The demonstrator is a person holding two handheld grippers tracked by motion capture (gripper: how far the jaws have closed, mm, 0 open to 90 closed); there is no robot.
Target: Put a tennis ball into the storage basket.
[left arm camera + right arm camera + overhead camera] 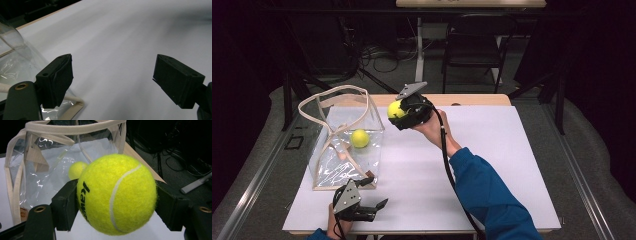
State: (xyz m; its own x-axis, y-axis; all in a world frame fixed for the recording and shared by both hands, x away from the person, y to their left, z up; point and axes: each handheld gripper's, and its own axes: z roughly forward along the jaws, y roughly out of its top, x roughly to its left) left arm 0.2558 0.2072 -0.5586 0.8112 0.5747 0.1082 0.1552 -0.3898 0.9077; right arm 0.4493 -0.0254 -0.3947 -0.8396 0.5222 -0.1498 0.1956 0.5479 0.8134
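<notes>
- Clamped between the two black jaws of the right gripper [117, 205]: a fuzzy yellow-green tennis ball with a white seam and black lettering [117, 194], pressed from both sides and bulging out past the pads
- Seen from above, held in the air over the far middle of the white table top [492, 150], just beside the upper right rim of the clear plastic tote bag with cream fabric straps [343, 141]
- Inside that bag, resting low against the far wall: a second yellow-green tennis ball [360, 138], well apart from the gripped one
- Near the table's front edge, just below the bag's near corner: left gripper [371, 209], jaws spread wide with nothing between them, only bare white surface ahead and the bag's corner close beside one pad
</notes>
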